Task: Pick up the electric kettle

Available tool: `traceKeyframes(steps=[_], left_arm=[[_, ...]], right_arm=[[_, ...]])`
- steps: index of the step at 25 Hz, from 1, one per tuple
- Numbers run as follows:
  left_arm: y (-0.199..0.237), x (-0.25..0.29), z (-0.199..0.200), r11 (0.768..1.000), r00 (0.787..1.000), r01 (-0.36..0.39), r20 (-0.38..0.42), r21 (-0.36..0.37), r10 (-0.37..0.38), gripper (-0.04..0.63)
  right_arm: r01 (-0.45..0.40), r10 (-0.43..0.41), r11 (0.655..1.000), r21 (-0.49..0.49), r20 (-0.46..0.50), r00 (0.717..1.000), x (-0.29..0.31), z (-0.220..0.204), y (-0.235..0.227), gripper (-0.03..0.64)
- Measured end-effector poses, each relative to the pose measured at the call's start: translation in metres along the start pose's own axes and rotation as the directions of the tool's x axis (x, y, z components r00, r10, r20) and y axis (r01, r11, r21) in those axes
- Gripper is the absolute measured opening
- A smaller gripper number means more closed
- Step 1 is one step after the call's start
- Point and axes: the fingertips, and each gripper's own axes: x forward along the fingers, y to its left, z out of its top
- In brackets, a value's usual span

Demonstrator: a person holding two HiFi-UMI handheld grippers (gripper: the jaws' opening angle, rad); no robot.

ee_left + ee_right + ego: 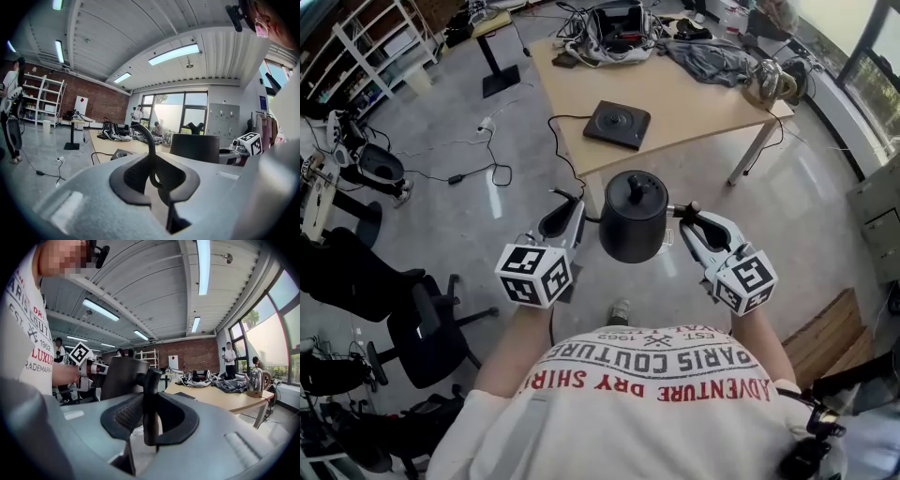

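Observation:
A black electric kettle (633,220) with a knobbed lid hangs in the air in front of me, off the table and apart from its black base (617,124). My left gripper (581,214) is shut on a thin curved black part at the kettle's left side (150,140); the body (194,148) shows just right of it in the left gripper view. On the other side my right gripper (682,214) is shut on the upright black handle (150,399), with the kettle body (122,377) behind it.
The wooden table (694,103) stands ahead with the base, its cable, clothes, a bag and a shiny metal kettle (772,82) at the right corner. A black office chair (431,328) is at my left, a wooden crate (830,337) at my right, cables on the floor.

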Motion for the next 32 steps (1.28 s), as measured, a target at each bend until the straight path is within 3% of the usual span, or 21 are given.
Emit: traceKeyframes(steps=[32], left_arm=[[-0.046, -0.045, -0.018, 1.000, 1.000, -0.012, 0.001, 0.005, 0.012, 0.034]], right_arm=[[-0.012, 0.011, 1.000, 0.020, 0.013, 1.000, -0.051, -0.011, 0.026, 0.094]])
